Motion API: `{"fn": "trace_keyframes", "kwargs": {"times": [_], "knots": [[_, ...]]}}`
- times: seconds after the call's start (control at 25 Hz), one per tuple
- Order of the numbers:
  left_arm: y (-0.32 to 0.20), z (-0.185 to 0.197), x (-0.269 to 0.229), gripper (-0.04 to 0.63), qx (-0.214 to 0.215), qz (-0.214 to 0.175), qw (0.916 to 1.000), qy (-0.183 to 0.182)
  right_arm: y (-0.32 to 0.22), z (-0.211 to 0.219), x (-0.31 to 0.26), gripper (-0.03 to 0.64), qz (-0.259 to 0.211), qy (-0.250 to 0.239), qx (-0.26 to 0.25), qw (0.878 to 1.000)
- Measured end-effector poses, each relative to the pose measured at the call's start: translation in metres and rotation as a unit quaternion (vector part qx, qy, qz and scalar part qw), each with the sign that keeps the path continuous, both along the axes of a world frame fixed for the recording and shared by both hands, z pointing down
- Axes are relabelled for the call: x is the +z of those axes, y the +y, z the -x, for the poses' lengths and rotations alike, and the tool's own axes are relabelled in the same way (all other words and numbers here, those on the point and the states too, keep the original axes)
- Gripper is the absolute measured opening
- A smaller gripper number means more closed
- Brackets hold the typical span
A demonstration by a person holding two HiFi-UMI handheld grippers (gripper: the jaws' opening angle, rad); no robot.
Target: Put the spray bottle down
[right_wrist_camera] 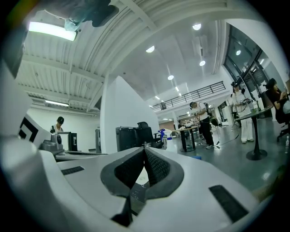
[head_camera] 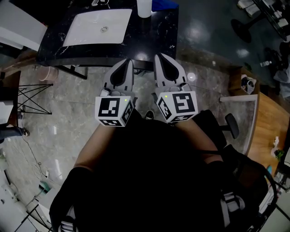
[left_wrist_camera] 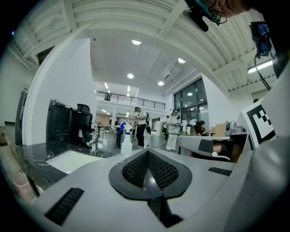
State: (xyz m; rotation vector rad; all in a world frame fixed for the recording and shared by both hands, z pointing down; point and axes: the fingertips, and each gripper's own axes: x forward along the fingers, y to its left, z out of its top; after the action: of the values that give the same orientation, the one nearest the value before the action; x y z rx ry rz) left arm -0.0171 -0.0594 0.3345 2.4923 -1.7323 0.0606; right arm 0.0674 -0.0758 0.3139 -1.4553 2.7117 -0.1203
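Observation:
Both grippers are held level side by side in front of my body, pointing at a black marble table (head_camera: 54, 50). In the head view my left gripper (head_camera: 126, 62) and right gripper (head_camera: 159, 57) both have their jaws together with nothing between them. A white bottle (head_camera: 144, 7) stands at the table's far edge, well beyond both tips; whether it is the spray bottle I cannot tell. The left gripper view shows the left gripper (left_wrist_camera: 147, 153) with its pads meeting, and a small white bottle (left_wrist_camera: 126, 140) far ahead. In its own view the right gripper (right_wrist_camera: 144, 149) is shut and empty too.
A white rectangular basin (head_camera: 97, 27) lies on the black table. A wooden desk (head_camera: 268, 122) and a black office chair (head_camera: 230, 124) stand to the right. A wire stand (head_camera: 31, 97) is on the stone floor at left. Several people stand far off in the hall.

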Motion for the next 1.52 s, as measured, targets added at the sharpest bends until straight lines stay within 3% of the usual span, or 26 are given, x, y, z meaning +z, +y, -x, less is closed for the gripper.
{"fn": "trace_keyframes", "kwargs": {"times": [0.64,1.52], "knots": [[-0.070,-0.005,0.012,-0.003,0.022,0.007,0.9997,0.004,-0.062,-0.005,0.011,0.014,0.012,0.003,0.019,1.000],[-0.255,0.044,0.021,-0.003,0.070,0.031,0.9970,0.007,-0.242,0.053,0.028,0.014,0.047,0.039,0.041,0.997]]}}
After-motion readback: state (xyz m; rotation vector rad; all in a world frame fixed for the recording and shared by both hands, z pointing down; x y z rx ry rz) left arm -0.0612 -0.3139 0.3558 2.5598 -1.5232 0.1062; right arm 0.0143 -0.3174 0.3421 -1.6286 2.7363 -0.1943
